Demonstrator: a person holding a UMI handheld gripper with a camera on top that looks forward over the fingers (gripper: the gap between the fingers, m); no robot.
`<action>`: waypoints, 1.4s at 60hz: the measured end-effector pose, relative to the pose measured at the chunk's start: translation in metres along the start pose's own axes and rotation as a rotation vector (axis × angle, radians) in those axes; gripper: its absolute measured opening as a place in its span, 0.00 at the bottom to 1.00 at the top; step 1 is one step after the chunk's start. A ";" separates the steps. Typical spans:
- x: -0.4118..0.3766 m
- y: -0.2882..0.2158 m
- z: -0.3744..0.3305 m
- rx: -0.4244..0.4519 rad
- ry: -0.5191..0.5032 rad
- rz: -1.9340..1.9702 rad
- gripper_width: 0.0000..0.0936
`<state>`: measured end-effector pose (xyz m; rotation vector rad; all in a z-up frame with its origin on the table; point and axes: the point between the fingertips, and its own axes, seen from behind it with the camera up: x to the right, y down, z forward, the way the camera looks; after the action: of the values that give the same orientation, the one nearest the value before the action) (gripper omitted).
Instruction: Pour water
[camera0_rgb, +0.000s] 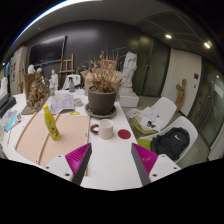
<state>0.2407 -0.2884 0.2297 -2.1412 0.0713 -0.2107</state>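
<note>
The claw (110, 160) is hanging over the white tabletop (110, 178) with its two magenta-padded fingers (78, 158) spread apart and nothing between them, so it's released and empty. Honestly the step here looks like the approach: pick out a water container and line up on it before closing.

Just ahead of the fingers there's a small white cylindrical cup (105, 130), roughly centred on the gap, with a flat red round lid or coaster (124, 133) just beside it on the right. Off to the left, near a tan cutting board (42, 140), stands a yellow-green plastic bottle (51, 123), which is probably the thing to pour from, though that's a guess. It sits left of the claw's line and a bit farther out than the cup.

To do this well, whoever holds it should swing left, keep the fingers level, and straddle the bottle's body squarely.

Farther back is a dark round pot with a dried plant (102, 95).
</note>
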 end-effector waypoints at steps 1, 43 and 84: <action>-0.002 0.001 0.000 -0.002 -0.005 -0.004 0.87; -0.309 -0.002 0.130 0.075 -0.200 0.017 0.88; -0.358 -0.012 0.260 0.102 -0.215 0.091 0.30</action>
<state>-0.0657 -0.0192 0.0564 -2.0409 0.0316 0.0682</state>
